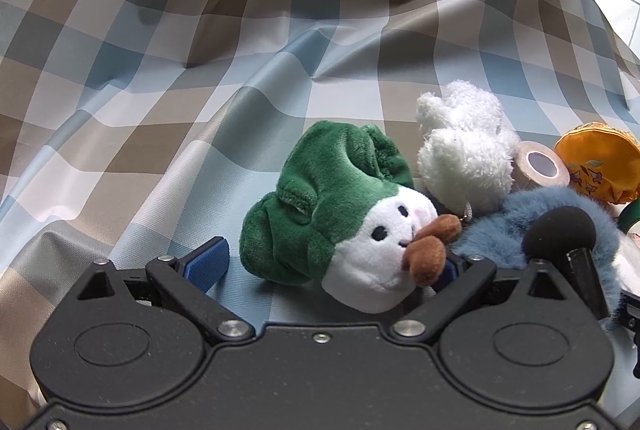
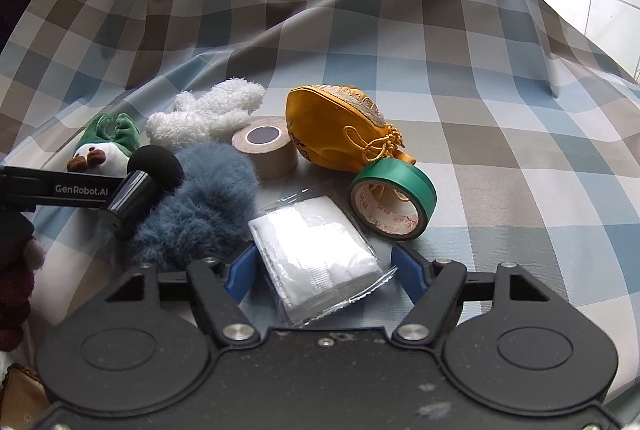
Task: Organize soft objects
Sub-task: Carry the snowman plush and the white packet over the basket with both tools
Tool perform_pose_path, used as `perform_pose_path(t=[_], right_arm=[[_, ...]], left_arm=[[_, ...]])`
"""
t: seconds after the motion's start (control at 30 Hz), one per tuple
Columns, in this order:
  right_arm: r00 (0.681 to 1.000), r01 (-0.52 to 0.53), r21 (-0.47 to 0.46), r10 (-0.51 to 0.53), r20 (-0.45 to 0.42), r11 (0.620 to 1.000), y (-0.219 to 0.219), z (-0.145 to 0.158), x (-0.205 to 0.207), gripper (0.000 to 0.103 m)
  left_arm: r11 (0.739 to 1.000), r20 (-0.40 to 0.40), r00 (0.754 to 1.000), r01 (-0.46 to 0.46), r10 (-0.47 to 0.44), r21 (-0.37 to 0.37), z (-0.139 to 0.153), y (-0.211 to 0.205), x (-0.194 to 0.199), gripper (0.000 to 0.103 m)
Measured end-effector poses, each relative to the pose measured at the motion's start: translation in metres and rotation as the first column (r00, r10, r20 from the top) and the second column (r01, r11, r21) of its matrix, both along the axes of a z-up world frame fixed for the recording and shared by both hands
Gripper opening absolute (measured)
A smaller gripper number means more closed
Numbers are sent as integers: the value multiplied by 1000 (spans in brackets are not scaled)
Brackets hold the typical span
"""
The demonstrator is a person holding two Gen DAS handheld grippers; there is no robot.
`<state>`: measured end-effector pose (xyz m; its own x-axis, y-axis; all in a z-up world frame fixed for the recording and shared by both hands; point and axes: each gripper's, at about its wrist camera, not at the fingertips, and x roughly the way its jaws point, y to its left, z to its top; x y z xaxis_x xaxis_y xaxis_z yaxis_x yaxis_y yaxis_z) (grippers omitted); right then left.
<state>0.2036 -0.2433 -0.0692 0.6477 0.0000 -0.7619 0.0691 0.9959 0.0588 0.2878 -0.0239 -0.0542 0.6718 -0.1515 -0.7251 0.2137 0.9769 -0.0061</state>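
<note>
Closest in, the left hand-held gripper [image 1: 326,264] straddles the green-and-white plush penguin with brown felt feet [image 1: 340,218]; its blue pads stand clear of the fur on the left side, while the right pad is hidden behind the toy, so the jaws read as released around it rather than clenched. The right hand-held gripper [image 2: 320,270] likewise brackets the clear plastic packet of white gauze [image 2: 316,250], with a visible gap at each blue pad, so nothing is grasped yet. The likeliest trouble, in my judgement, is slip: the packet's film is glossy and flat, and pads closing on its loose sealed edge could crumple it and let it squirt free; the penguin is squashy and rounded, so a shallow bite might catch only pile. Just beyond lies a shaggy blue-grey fur pouf [image 2: 200,198], touching a curly white fleece toy [image 2: 204,114]. Past them, a beige cloth tape roll [image 2: 266,146] and a shiny green tape roll [image 2: 392,204] flank an orange satin drawstring pouch [image 2: 332,122], all crowded enough that a nudge could roll the rolls. Everything rests on a slick checked blue-and-brown cloth [image 2: 500,90] whose creases could snag.
</note>
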Motion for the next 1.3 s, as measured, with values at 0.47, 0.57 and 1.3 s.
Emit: perform_pose_path(t=[0.47,0.57,1.3], right_arm=[[998,-31,78,26,57,996,-9,18,-16,69],[997,-31,104,23,73,994,-13,22,-18,69],[978,122,360,-174,114,925,-74,28,-24,69]], left_arm=[[1000,-1,1000,1,-1,6,13,-19,-15,53],[1000,-18,1000,-16,16,-7,16,-18,-15,53],[997,63,996,-67,68,-28,77,-8,-91,53]])
